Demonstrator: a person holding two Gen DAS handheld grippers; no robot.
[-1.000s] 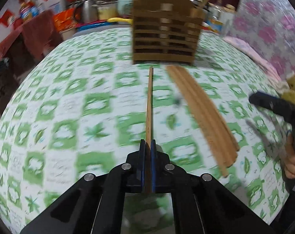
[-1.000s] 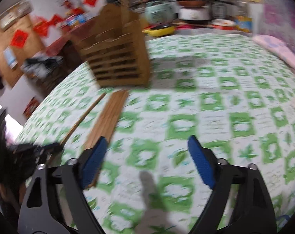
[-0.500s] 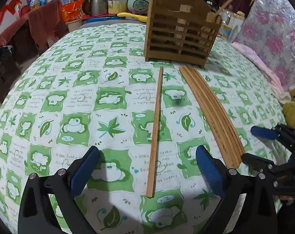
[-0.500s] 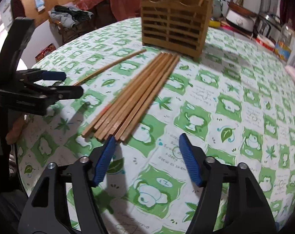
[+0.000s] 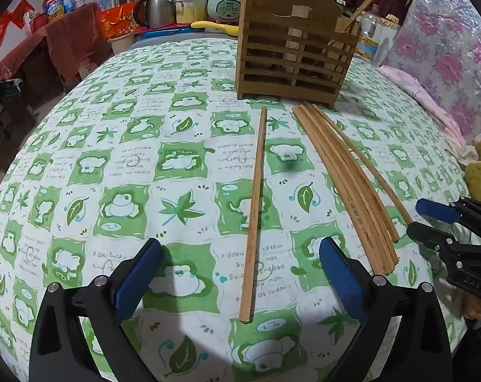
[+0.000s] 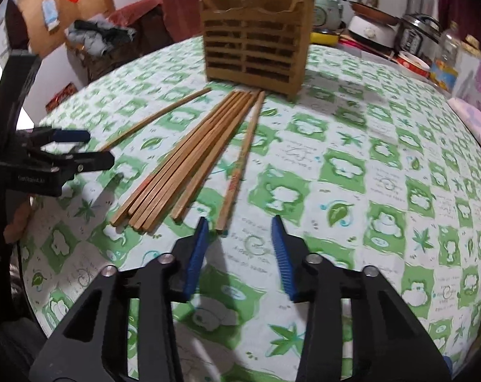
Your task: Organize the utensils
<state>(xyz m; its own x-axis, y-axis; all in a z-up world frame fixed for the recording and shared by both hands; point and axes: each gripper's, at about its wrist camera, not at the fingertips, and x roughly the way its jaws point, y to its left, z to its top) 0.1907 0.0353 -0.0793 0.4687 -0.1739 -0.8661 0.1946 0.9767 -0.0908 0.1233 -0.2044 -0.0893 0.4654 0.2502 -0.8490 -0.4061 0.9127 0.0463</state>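
Left wrist view shows the left hand-held gripper [image 5: 240,273] wide apart astride a lone chopstick [image 5: 256,197] on the surface, while the right hand-held gripper [image 6: 238,245], jaws just narrowing and empty, lines up on the outermost chopstick [image 6: 240,165] beside the bundle [image 6: 189,159], probably bound for the wooden holder [image 6: 256,51].

Both wrist fisheyes look steeply down and forward from low over the green-and-white leaf-print tablecloth [image 5: 183,172] toward the slatted brown wooden utensil holder [image 5: 291,54] at its far side, the right view [image 6: 256,47] from further right, sharing it.
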